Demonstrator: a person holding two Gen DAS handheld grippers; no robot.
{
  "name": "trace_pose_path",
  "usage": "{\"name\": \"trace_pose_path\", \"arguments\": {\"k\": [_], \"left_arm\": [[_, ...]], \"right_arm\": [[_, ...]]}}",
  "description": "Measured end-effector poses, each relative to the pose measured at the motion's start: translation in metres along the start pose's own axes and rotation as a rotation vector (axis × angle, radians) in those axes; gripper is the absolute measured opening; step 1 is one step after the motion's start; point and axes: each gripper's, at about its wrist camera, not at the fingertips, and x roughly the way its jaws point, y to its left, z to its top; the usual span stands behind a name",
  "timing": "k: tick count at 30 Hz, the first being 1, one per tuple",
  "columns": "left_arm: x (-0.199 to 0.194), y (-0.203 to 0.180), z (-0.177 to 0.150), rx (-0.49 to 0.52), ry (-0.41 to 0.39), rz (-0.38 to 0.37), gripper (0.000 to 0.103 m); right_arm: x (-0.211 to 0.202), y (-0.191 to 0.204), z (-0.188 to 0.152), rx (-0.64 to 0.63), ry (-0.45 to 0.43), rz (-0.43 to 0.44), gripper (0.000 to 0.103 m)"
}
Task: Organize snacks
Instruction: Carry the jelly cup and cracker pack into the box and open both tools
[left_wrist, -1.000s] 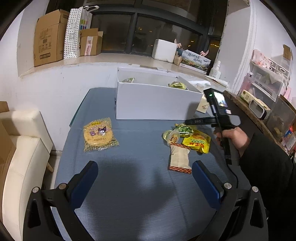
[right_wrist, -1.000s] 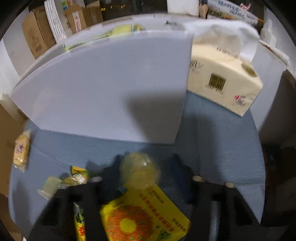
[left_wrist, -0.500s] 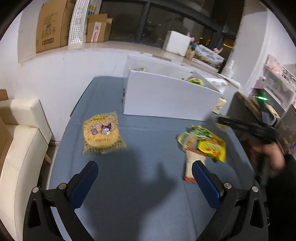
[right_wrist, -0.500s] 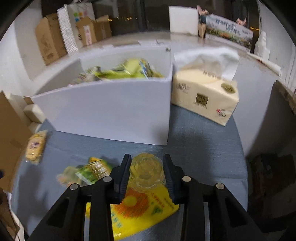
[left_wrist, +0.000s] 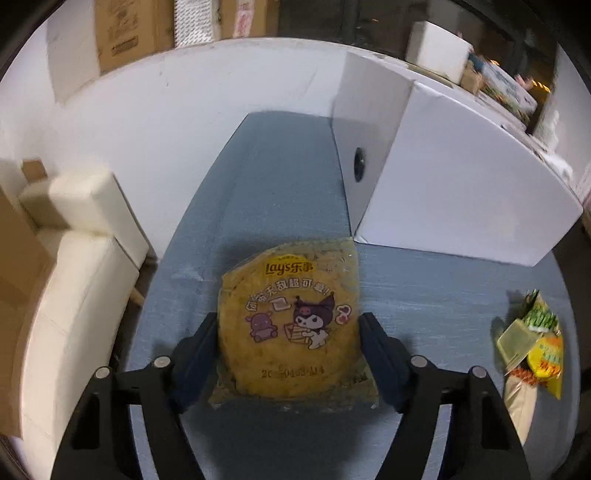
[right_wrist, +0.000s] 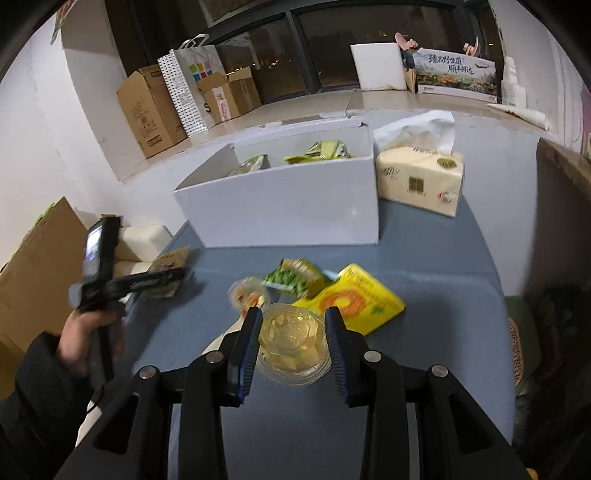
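Left wrist view: the left tool (left_wrist: 288, 354) points down at a yellow Lay's chip bag (left_wrist: 291, 321) that lies flat on the blue tabletop (left_wrist: 258, 192). Its jaws have just been closing, and the bag now sits between the two dark blue fingers (left_wrist: 194, 354), whose pads meet the bag's left and right edges; whether they already squeeze it firmly cannot be told, though the bag looks clasped. Just beyond the bag stands the white box (left_wrist: 461, 192), its near corner close to the bag's upper right edge. Far to the right on the tabletop lies a small heap of snack packets (left_wrist: 532, 347), well apart from the bag.

In the right wrist view, the right tool (right_wrist: 293, 332) is clenched on a clear jelly cup (right_wrist: 291, 343) with yellow contents, gripped by its sides between the blue-edged fingers and held above the tabletop. Beneath and beyond it lie a yellow packet (right_wrist: 354, 299) and a green packet (right_wrist: 295, 280), touching each other. The white box holds several green-yellow packets inside, and a tissue pack (right_wrist: 421, 177) stands just beside its right wall. At left, a person's hand (right_wrist: 92, 332) in a dark sleeve holds the other tool over the chip bag.
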Motion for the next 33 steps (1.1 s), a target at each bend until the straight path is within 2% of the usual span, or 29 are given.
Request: {"name": "trace_pose_path", "arguments": {"k": [2,5,12,17,21,24,27,33], "left_arm": [[-0.003,-0.001,-0.003,0.006,-0.008,-0.058,0.078],[-0.017,-0.004,-0.008,0.009,-0.043,-0.076,0.078],[-0.096,-0.036,-0.021,0.089,-0.210,-0.196,0.078],[-0.131,-0.051,-0.009,0.132,-0.287,-0.257,0.078],[-0.137,-0.058,0.024,0.138,-0.324,-0.302,0.078],[-0.136,-0.070,0.049,0.156,-0.347,-0.298,0.078],[-0.120,-0.078,0.089,0.151,-0.338,-0.325,0.078],[-0.079,-0.095,0.153,0.174,-0.327,-0.295,0.078]], "right_arm": [[0.000,0.001,-0.002,0.011,0.003,0.013,0.038],[-0.001,0.006,-0.005,0.007,0.001,0.027,0.038],[-0.001,0.021,0.002,-0.021,-0.018,0.055,0.038],[0.007,0.029,0.027,-0.039,-0.033,0.072,0.038],[0.012,0.032,0.061,-0.066,-0.060,0.070,0.038],[0.020,0.029,0.095,-0.054,-0.078,0.092,0.038],[0.035,0.024,0.135,-0.034,-0.093,0.088,0.038],[0.075,0.015,0.206,-0.030,-0.099,0.053,0.038]]}}
